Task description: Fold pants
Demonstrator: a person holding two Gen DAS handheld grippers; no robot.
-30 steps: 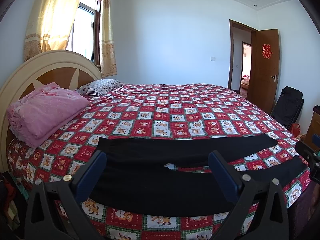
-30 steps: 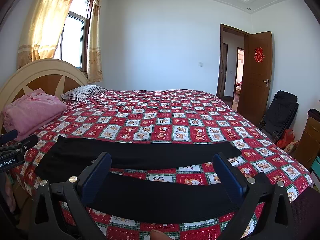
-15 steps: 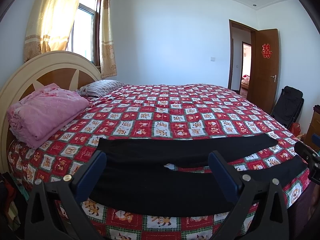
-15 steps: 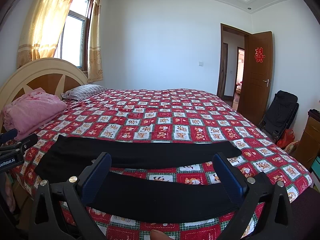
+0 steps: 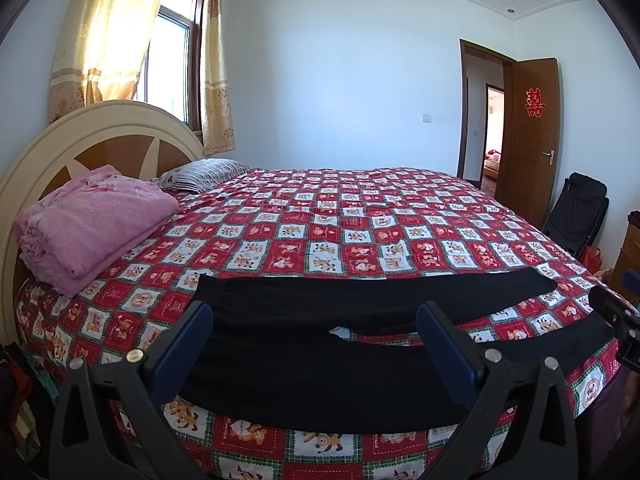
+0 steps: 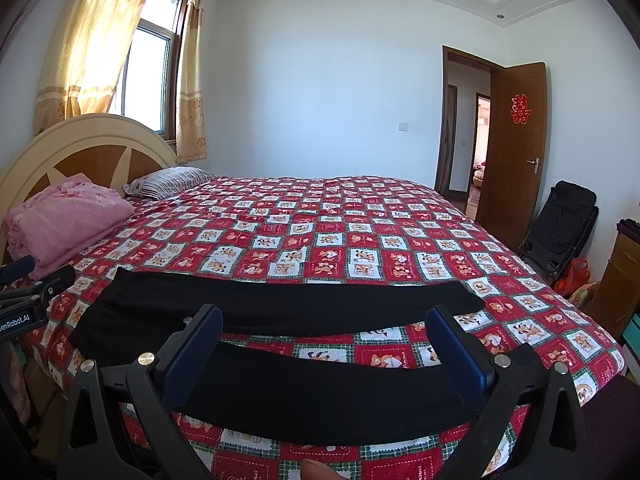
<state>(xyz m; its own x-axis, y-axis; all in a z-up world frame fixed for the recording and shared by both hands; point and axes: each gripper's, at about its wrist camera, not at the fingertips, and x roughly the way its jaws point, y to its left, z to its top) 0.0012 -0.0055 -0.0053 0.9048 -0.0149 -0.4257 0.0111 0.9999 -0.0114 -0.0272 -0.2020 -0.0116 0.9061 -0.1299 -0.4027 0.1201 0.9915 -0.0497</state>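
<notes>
**Black pants spread flat at the near edge of the bed, both grippers wide and empty**

I see the black pants [image 5: 320, 364] lying flat along the near side of the bed [image 5: 340, 232], on the red-and-white checked bedspread [image 5: 320, 248]. The waist end lies toward the headboard side and the two legs run out to the right, toward the foot of the bed. The legs are parted: a strip of bedspread shows between them, narrow near the crotch and widening toward the cuffs. From the right wrist view the nearer leg [image 6: 320, 392] runs along the mattress edge, and the farther leg [image 6: 300, 304] lies just behind it.

My left hand-held gripper [image 5: 314, 344] hangs above the waist and upper-leg part of the pants, its blue-padded fingers [image 5: 182, 348] spread wide with nothing between them. My right hand-held gripper [image 6: 324, 346] is over the legs, fingers [image 6: 456, 354] equally far apart and holding nothing. I cannot tell whether either one touches the cloth. Each gripper shows at the edge of the other's view.

Farther out, a folded pink blanket [image 5: 92, 220] sits at the head of the bed against the rounded cream and wood headboard [image 5: 100, 136], with a striped pillow [image 5: 204, 174] just beyond it. Yellow curtains [image 5: 108, 36] frame the window [image 5: 168, 60] behind the headboard. On the far right a brown door [image 5: 534, 136] stands open, bearing a red ornament [image 5: 534, 102], and a black folded chair [image 5: 576, 216] leans near it.
</notes>
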